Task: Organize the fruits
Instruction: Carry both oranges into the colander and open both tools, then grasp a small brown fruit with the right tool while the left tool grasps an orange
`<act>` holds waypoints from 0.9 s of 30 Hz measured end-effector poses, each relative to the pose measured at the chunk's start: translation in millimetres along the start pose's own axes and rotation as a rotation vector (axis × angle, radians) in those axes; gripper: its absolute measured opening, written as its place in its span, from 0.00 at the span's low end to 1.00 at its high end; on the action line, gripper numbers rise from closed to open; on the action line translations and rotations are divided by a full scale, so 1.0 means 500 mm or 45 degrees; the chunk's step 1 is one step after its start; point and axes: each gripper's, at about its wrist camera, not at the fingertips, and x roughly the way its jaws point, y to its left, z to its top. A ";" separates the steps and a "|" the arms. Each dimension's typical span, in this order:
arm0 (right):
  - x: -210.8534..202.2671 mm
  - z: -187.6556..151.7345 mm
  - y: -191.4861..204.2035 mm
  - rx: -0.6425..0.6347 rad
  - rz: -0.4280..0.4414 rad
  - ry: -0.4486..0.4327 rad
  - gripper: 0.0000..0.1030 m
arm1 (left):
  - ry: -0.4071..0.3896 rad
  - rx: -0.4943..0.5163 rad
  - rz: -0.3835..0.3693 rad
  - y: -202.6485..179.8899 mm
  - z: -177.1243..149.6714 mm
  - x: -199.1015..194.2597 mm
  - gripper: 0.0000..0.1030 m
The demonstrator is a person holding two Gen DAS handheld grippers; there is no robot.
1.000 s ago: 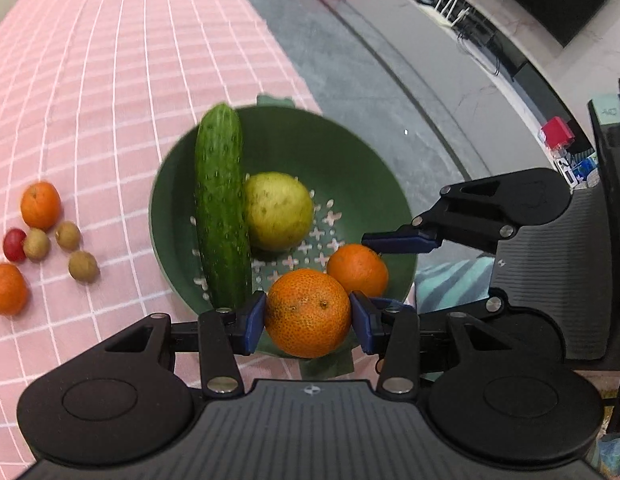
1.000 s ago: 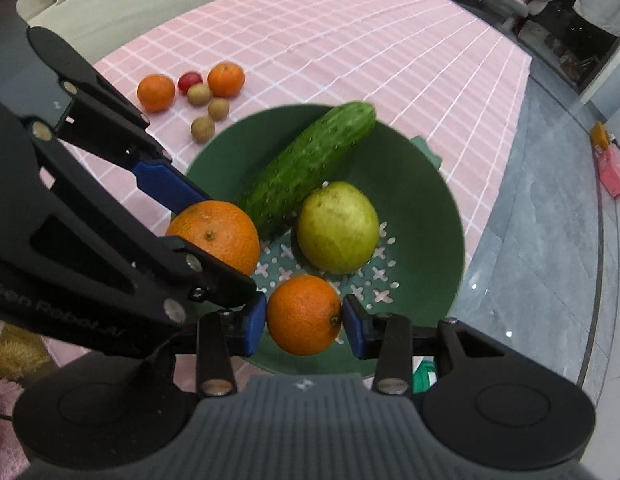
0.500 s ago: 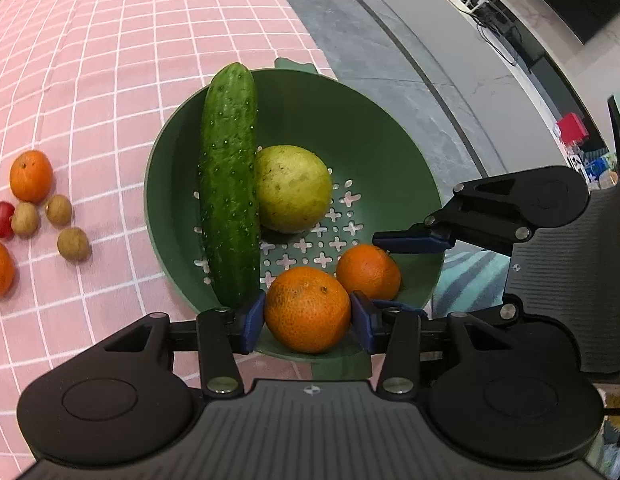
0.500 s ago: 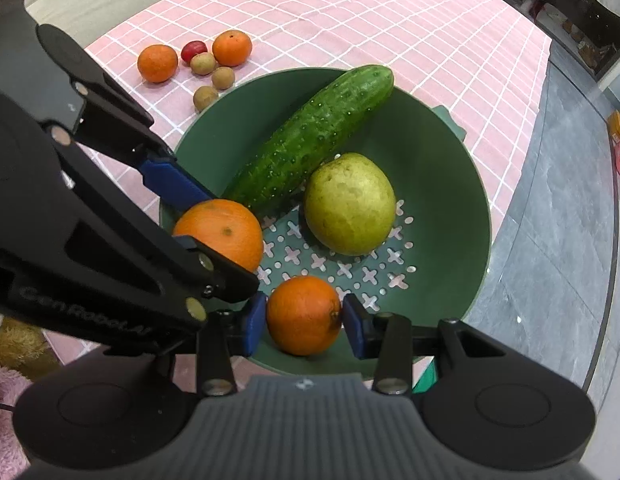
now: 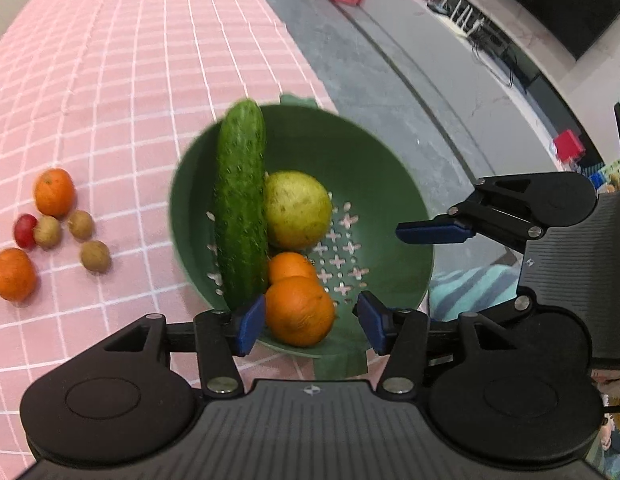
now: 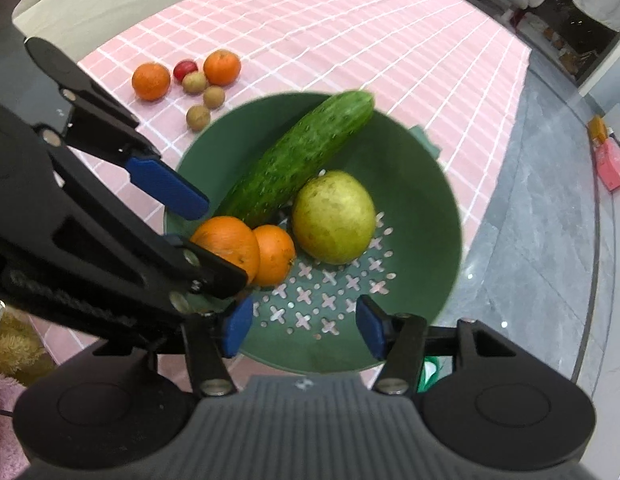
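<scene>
Both grippers spread wide over the green colander, holding nothing.

The left gripper [image 5: 311, 322] straddles the larger orange [image 5: 300, 311], apart from both pads; the smaller orange [image 6: 274, 255] touches it, beside cucumber [image 6: 300, 158] and pear [image 6: 333, 216]. The right gripper [image 6: 302, 327] hangs over the colander [image 6: 421, 188]. Beyond, loose fruit [image 6: 186, 80] lies on pink checked cloth [image 6: 329, 32].

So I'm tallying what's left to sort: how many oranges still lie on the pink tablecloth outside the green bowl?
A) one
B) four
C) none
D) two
D: two oranges lie on the pink tablecloth beside the small fruits, while two others already sit in the green bowl.
</scene>
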 end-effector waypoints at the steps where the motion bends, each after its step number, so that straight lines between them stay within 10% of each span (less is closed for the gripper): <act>1: -0.008 0.003 -0.001 0.007 -0.010 -0.013 0.60 | -0.018 0.003 -0.001 0.000 -0.001 -0.012 0.61; 9: -0.081 0.031 0.016 0.131 -0.119 -0.158 0.76 | -0.199 -0.068 0.052 0.039 -0.014 -0.114 0.61; 27: -0.091 0.170 0.155 0.382 0.028 -0.429 0.76 | -0.444 -0.425 0.377 0.237 -0.077 -0.243 0.59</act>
